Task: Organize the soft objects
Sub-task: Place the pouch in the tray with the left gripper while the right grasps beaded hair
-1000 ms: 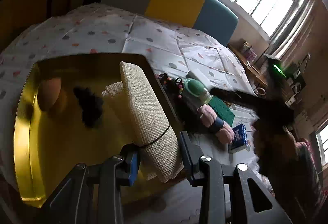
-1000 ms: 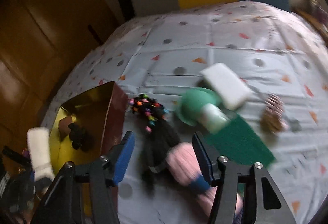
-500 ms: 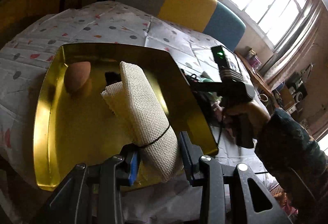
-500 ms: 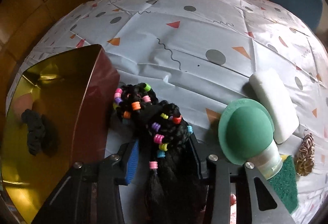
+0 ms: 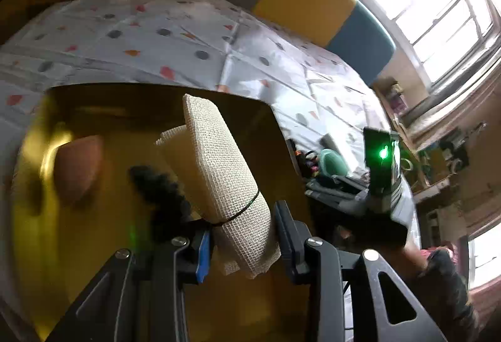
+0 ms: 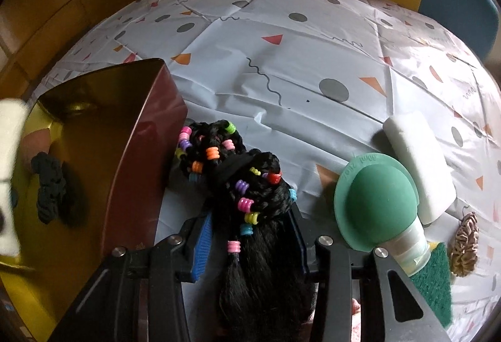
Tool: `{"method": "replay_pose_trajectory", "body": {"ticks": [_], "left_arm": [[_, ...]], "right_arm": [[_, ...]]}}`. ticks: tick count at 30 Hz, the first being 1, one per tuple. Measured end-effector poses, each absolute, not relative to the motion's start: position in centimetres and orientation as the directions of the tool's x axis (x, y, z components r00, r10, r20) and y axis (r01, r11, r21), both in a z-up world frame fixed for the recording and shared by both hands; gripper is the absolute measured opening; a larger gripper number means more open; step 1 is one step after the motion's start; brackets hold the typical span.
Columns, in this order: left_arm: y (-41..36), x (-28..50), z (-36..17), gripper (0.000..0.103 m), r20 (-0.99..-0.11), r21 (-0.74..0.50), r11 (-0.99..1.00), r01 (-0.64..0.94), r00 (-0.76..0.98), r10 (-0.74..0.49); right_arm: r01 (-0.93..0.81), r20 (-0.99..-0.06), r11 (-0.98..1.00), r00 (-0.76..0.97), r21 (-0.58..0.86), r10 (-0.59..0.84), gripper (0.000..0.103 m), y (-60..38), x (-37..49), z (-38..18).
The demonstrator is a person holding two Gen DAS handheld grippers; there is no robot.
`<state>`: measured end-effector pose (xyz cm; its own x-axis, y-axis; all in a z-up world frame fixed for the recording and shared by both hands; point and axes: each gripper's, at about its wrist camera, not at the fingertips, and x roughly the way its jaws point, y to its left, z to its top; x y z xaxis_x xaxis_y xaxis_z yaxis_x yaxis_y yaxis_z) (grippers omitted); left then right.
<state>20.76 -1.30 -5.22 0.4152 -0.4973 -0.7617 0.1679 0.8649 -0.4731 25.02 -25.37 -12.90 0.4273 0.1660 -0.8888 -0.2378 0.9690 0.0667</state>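
Left tongs [image 5: 242,235] clamp a mesh-wrapped sponge [image 5: 220,173] above the gold tray [image 5: 47,241]; right tongs [image 6: 252,243], apart, straddle a beaded black braid [image 6: 247,201] beside a green silicone bottle [image 6: 379,204].

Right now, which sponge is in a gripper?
The mesh-wrapped sponge, held by the left gripper over the gold tray. The plain white sponge lies on the tablecloth.

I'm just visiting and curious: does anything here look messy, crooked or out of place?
Mostly the beaded hairpiece: it sprawls across the tablecloth against the outer wall of the gold tray, not inside. The green bottle lies tipped on its side. The mesh sponge juts from the left gripper over the tray.
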Motion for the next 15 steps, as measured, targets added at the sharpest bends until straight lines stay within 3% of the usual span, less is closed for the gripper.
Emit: {"method": "replay_pose_trajectory", "body": {"ticks": [4, 11, 15], "left_arm": [[-3.8, 22.9, -6.9, 0.037, -0.796, -0.447, 0.869, 0.212, 0.348, -0.495], [-4.4, 23.1, -8.1, 0.065, -0.836, -0.336, 0.921, 0.200, 0.386, -0.389], [-2.8, 21.3, -7.1, 0.065, -0.831, -0.300, 0.936, 0.183, 0.432, -0.351]], "right_arm": [[-0.250, -0.886, 0.964, 0.423, 0.089, 0.191, 0.043, -25.8, 25.0, -13.0], [-0.254, -0.880, 0.964, 0.438, 0.072, 0.181, 0.043, -25.8, 24.7, -13.0], [-0.251, -0.878, 0.966, 0.445, 0.066, 0.176, 0.043, -25.6, 24.5, -12.9]]}}
